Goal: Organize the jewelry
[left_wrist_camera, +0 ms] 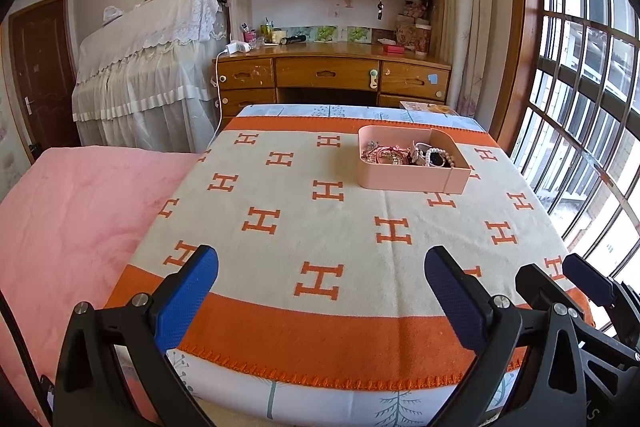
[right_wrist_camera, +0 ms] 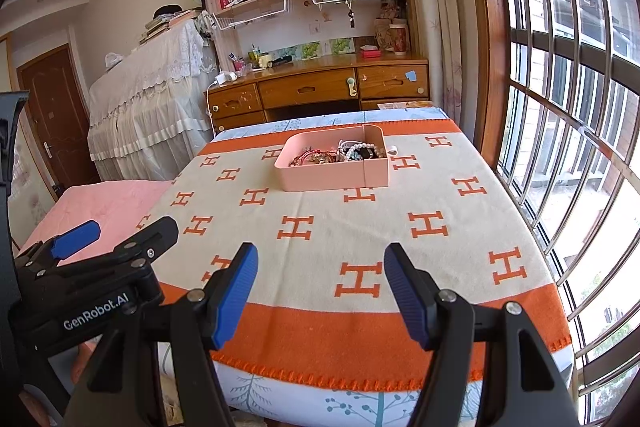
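A pink rectangular box (left_wrist_camera: 412, 183) stands toward the far side of the table on a cream blanket with orange H marks (left_wrist_camera: 304, 211). A tangle of jewelry (left_wrist_camera: 404, 154), bracelets and beads, fills its far part. The right wrist view shows the same box (right_wrist_camera: 332, 181) and jewelry (right_wrist_camera: 340, 153). My left gripper (left_wrist_camera: 320, 267) hovers open over the near edge of the blanket, nothing between its blue pads. My right gripper (right_wrist_camera: 318, 267) is open too, well short of the box. The left gripper (right_wrist_camera: 116, 235) also shows at the left of the right wrist view.
A pink bedspread (left_wrist_camera: 72, 219) lies left of the table. A wooden desk with drawers (left_wrist_camera: 332, 75) and bookshelves stands beyond it, next to a lace-covered piece of furniture (left_wrist_camera: 148, 67). A barred window (left_wrist_camera: 580, 107) runs along the right side.
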A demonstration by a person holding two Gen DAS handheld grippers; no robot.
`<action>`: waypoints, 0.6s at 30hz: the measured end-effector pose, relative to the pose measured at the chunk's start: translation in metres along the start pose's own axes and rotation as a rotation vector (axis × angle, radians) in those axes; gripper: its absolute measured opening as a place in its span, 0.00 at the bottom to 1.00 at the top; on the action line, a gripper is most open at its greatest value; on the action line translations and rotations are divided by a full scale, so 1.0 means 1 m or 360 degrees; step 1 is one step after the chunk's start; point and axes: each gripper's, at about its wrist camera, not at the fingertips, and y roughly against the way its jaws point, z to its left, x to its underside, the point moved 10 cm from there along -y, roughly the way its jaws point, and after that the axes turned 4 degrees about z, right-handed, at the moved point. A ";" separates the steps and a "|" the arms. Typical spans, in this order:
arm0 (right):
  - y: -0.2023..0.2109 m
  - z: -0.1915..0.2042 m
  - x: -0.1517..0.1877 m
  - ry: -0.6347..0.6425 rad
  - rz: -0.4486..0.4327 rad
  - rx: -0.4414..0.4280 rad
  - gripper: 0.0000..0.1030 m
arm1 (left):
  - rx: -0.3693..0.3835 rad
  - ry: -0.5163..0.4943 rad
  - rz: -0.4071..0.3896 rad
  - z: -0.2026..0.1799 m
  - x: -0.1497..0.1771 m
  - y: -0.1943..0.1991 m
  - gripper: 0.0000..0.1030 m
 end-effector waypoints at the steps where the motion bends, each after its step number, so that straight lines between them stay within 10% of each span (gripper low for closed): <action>1: 0.000 -0.001 0.002 -0.0001 0.0003 -0.0001 0.64 | -0.0001 0.0002 0.0004 0.000 0.000 0.000 0.99; 18: 0.001 0.001 0.003 0.0002 0.0002 0.0003 0.64 | -0.0013 0.0007 0.0010 0.002 -0.002 0.000 0.99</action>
